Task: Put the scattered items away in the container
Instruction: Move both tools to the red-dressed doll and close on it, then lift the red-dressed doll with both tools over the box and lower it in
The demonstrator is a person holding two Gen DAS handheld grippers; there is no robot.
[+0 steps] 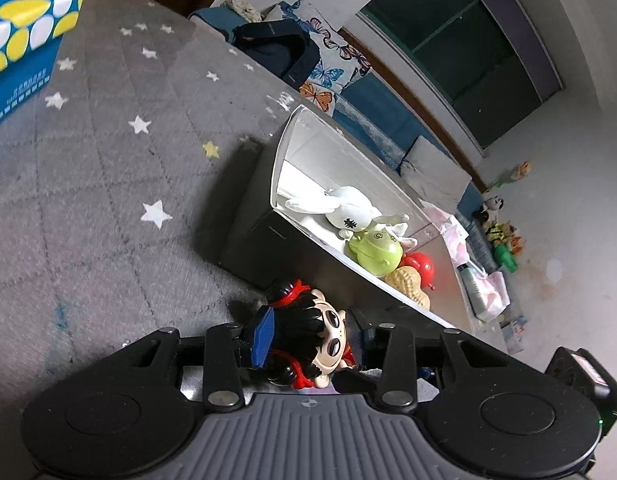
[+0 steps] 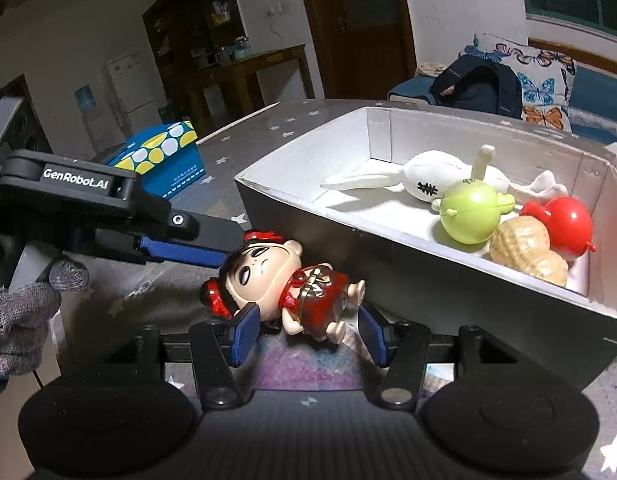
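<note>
Left gripper (image 1: pixel 308 338): my jaws sit either side of the doll (image 1: pixel 308 340) head, pads at its hair and face; can't tell if they're actually clamped. Doll lies on its back on the grey star cloth (image 1: pixel 108 160), just beside the box (image 2: pixel 388 256) wall. Right gripper (image 2: pixel 308 334): jaws apart, straddling the doll's body. Box holds white plush (image 2: pixel 424 176), green toy (image 2: pixel 468 212), peanut (image 2: pixel 524 248), red gourd (image 2: pixel 568 224).

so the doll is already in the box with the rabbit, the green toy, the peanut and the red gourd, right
Not quite. The doll is outside the box, lying on the table beside its near wall, with the left gripper closed on its head. The right wrist view shows this. The rabbit, green toy, peanut and red gourd are inside.
</note>
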